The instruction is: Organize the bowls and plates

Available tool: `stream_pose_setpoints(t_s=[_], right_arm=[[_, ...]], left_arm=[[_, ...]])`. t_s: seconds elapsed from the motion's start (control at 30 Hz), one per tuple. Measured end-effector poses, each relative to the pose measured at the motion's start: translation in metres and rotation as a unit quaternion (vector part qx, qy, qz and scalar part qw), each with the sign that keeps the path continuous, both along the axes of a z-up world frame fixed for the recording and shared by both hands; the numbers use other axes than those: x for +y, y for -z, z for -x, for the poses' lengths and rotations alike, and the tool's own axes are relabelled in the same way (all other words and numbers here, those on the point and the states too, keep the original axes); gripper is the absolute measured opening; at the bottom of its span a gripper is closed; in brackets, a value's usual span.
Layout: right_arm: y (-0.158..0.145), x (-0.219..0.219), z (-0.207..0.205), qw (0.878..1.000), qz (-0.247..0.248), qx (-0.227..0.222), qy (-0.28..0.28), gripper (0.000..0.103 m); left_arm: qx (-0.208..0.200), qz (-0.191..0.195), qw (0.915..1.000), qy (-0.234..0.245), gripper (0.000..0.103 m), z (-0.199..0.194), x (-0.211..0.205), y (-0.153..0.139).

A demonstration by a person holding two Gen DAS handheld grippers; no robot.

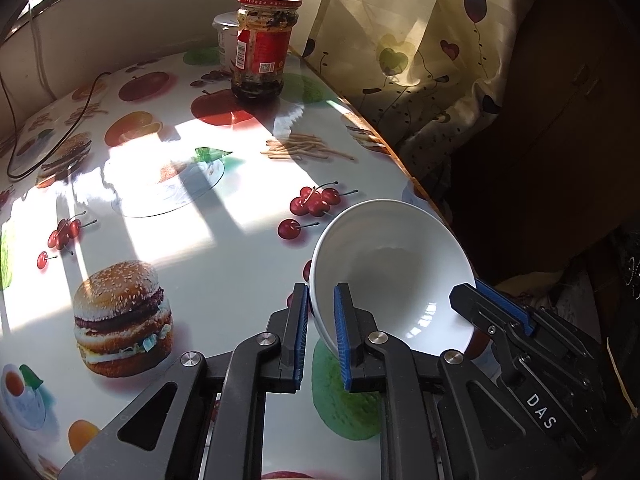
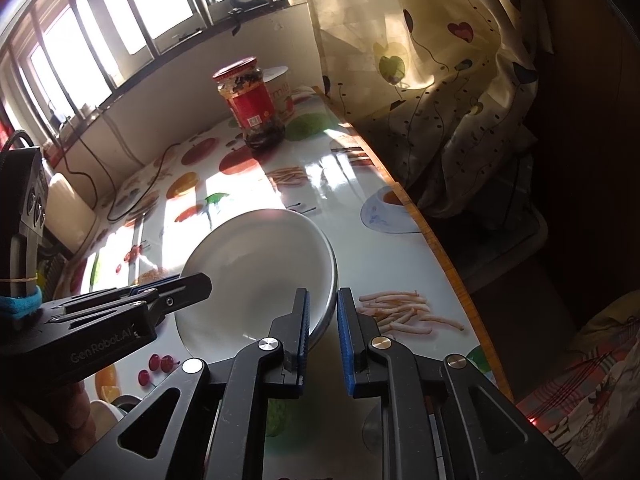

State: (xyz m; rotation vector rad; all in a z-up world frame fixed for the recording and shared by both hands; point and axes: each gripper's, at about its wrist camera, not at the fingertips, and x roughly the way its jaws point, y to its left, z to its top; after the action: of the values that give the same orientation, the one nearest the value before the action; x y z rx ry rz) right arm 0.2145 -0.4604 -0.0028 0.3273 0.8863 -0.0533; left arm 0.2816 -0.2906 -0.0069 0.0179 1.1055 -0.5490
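The left gripper (image 1: 321, 334) is pinching the rim of a tilted white bowl (image 1: 394, 276) at its 8 o'clock edge. The right gripper (image 2: 323, 334) is straddling the opposite rim, jaws narrow, though whether both pads are touching is unclear. Farther off at 12 o'clock, a red-lidded jar (image 2: 250, 102) is standing on the food-print table (image 1: 224, 264).

1 bowl (image 1: 394, 276), 1 jar (image 1: 264, 46), 1 tub (image 1: 228, 38), 2 grippers (image 1: 321, 334) (image 2: 323, 330)
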Motion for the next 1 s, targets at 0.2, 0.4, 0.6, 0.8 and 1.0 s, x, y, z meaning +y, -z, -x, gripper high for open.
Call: stream_pose_setpoints(t_s=[0.2,0.4,0.6,0.8,1.0], right_arm=[[-0.001,-0.001,0.000,1.000,0.001,-0.001,0.002,0.014],[-0.008,-0.001,0.004,1.000,0.001,-0.008,0.003,0.014],[-0.018,0.003,0.012,1.000,0.001,-0.017,0.004,0.014],[-0.030,0.010,0.022,1.000,0.001,-0.027,0.001,0.014],[-0.043,0.017,0.034,0.999,0.005,-0.039,-0.001,0.014]], left_arm=[[-0.007,-0.001,1.0000,-0.001,0.014,0.003,0.001,-0.003],[-0.013,0.007,0.9999,-0.003,0.014,0.007,0.004,-0.011],[-0.022,0.012,0.9997,-0.004,0.014,0.013,0.008,-0.021],[-0.033,0.021,0.9992,-0.006,0.014,0.021,0.016,-0.034],[-0.041,0.029,0.9987,-0.006,0.014,0.031,0.023,-0.045]])
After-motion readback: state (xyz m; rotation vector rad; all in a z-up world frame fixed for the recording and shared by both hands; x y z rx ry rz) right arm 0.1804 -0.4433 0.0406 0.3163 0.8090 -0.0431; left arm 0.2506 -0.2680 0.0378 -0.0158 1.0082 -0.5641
